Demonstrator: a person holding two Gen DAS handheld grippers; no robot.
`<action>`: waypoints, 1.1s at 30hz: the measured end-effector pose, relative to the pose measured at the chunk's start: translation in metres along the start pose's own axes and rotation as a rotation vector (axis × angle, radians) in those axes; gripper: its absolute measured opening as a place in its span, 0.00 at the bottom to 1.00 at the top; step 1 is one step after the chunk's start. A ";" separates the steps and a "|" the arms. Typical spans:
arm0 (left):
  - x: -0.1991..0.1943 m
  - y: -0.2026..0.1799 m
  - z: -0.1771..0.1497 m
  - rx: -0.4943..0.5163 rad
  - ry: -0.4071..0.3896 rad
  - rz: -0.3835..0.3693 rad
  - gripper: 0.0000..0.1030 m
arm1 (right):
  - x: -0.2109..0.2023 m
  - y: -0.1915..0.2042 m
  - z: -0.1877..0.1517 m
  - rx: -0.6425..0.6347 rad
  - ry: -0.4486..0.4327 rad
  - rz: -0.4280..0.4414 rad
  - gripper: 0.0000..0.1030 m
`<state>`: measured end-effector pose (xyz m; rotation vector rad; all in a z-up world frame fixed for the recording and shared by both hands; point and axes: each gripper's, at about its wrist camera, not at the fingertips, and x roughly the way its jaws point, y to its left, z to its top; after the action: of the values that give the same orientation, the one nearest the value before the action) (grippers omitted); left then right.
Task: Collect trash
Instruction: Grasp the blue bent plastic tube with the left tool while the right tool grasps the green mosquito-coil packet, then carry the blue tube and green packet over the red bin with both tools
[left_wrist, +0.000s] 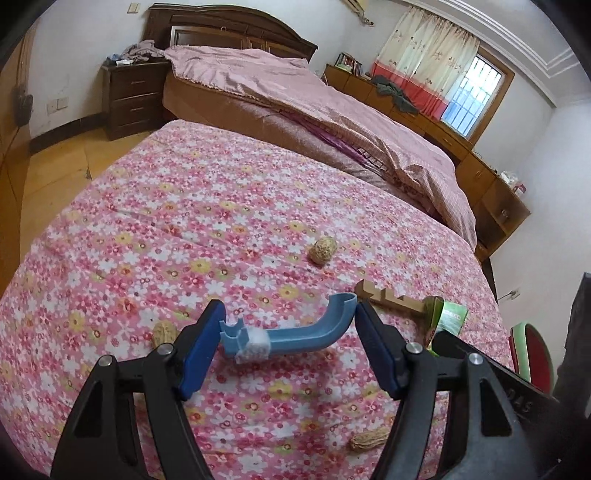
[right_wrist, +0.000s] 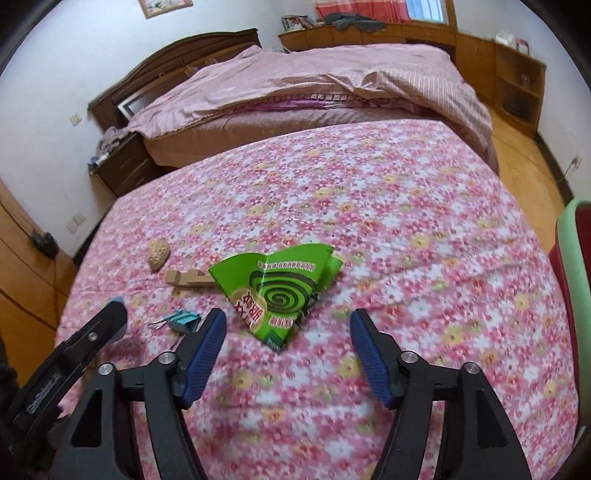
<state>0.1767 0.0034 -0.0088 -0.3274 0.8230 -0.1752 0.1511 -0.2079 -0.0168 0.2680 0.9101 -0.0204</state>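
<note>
Trash is scattered all over the flowery pink cloth (left_wrist: 221, 206) on the desk, with a big bed (left_wrist: 295, 96) right behind it.

Left wrist view first: the left tongs (left_wrist: 286, 325) are clenched on a curved blue plastic piece (left_wrist: 291, 334), which spans the gap between both blue pads and sits lifted a bit off the cloth. One end has a whitish patch on it. A peanut shell (left_wrist: 322, 251) lies further out toward the bed, another shell (left_wrist: 163, 332) peeks out just left of the left pad, and a whole peanut (left_wrist: 369, 439) sits low on the right, near the tongs' frame. A notched wooden block (left_wrist: 388, 297) lies just past the right pad, touching a green wrapper (left_wrist: 448, 317).

Right wrist view, a little blurry: the right tongs (right_wrist: 288, 332) are spread wide with nothing between them, hovering just short of the torn green mosquito-coil box (right_wrist: 284, 288), which lies flat on the cloth. The wooden block (right_wrist: 186, 280) pokes out from under its left edge, with a peanut shell (right_wrist: 158, 254) just beyond that. A teal binder clip (right_wrist: 181, 320) sits right beside the left pad. The left tongs (right_wrist: 110, 321) show at the left edge.
</note>
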 end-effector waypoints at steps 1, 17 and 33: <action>-0.001 0.000 0.000 -0.003 0.000 0.000 0.70 | 0.002 0.003 0.001 -0.012 -0.008 -0.009 0.73; 0.004 -0.006 -0.001 0.003 -0.013 0.013 0.70 | 0.007 0.000 -0.001 -0.012 -0.061 -0.065 0.34; -0.011 -0.016 -0.001 0.016 -0.061 0.018 0.70 | -0.064 -0.035 -0.049 0.074 -0.093 -0.020 0.33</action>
<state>0.1683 -0.0082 0.0039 -0.3094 0.7633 -0.1543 0.0696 -0.2363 -0.0030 0.3237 0.8211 -0.0845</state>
